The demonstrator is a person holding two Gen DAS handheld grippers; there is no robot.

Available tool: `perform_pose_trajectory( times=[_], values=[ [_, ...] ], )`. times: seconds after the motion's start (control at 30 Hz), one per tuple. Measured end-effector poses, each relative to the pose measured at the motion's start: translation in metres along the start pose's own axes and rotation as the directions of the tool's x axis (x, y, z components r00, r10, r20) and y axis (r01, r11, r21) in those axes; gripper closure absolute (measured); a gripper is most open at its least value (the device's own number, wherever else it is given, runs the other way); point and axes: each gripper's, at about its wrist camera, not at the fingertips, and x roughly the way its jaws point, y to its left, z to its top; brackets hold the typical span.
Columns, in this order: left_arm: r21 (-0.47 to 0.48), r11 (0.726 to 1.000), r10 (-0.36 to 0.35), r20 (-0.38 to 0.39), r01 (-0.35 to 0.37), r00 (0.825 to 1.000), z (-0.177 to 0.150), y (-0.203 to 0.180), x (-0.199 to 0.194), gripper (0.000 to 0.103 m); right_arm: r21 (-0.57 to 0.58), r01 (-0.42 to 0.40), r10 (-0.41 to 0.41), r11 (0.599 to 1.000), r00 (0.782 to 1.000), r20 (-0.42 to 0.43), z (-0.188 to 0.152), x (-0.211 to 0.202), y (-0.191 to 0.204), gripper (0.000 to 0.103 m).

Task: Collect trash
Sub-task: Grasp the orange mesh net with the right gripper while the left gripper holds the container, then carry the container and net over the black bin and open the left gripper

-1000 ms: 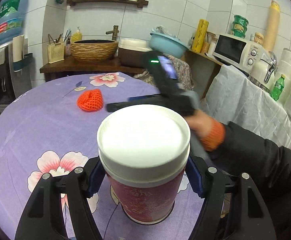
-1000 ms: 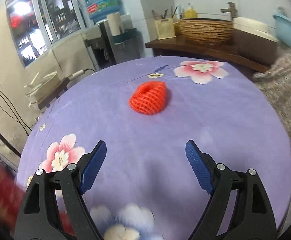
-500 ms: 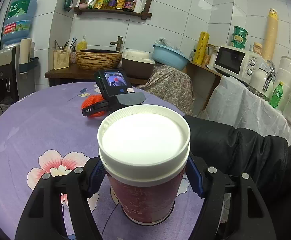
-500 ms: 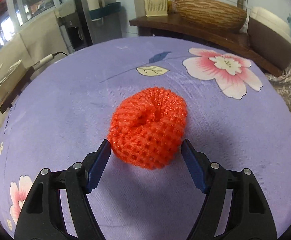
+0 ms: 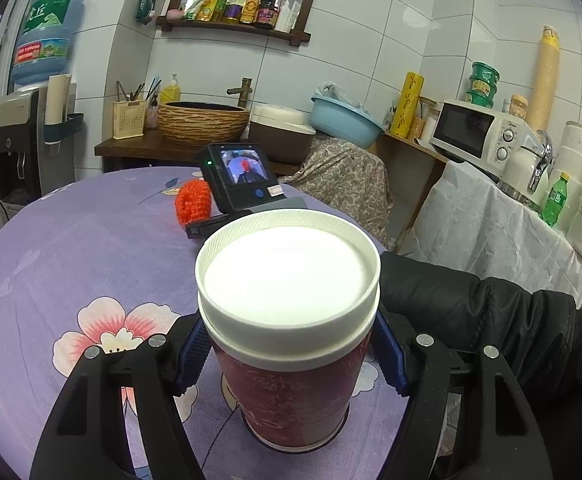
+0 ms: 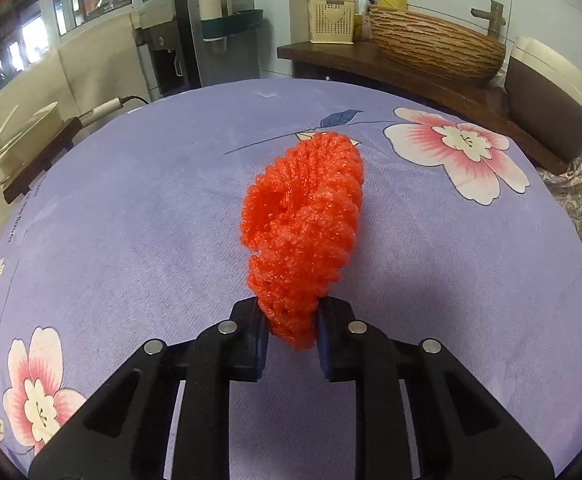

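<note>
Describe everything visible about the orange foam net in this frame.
The orange foam net is a bright orange-red mesh sleeve of soft, bubbly foam, squeezed into a narrow, folded, elongated lump. The right gripper is shut on its near end, blue pads pressing both sides. The rest stretches away over the purple flowered tablecloth; whether it touches the cloth is unclear. The left wrist view shows it partly hidden behind the right gripper's body.

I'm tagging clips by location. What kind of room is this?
Likely a home kitchen-dining room: a microwave on the counter, condiment bottles on a wall shelf, a water dispenser, and a flowered purple tablecloth.
</note>
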Motion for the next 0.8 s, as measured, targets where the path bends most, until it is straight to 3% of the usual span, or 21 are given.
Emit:
perform_pose_trajectory(
  times=[0.37,0.8],
  values=[
    [-0.009,0.999,0.037,0.011,-0.037,0.999,-0.002,-0.006,-0.002,0.034,-0.041,-0.056,0.060,0.998,0.994,0.092,-0.040,-0.080,-0.009,0.083],
    [0.001,0.996,0.084,0.013,-0.084,0.996,-0.001,-0.022,0.002,0.034,-0.018,-0.088,0.089,0.996,0.976,0.197,-0.139,-0.195,-0.053,0.083]
  ],
)
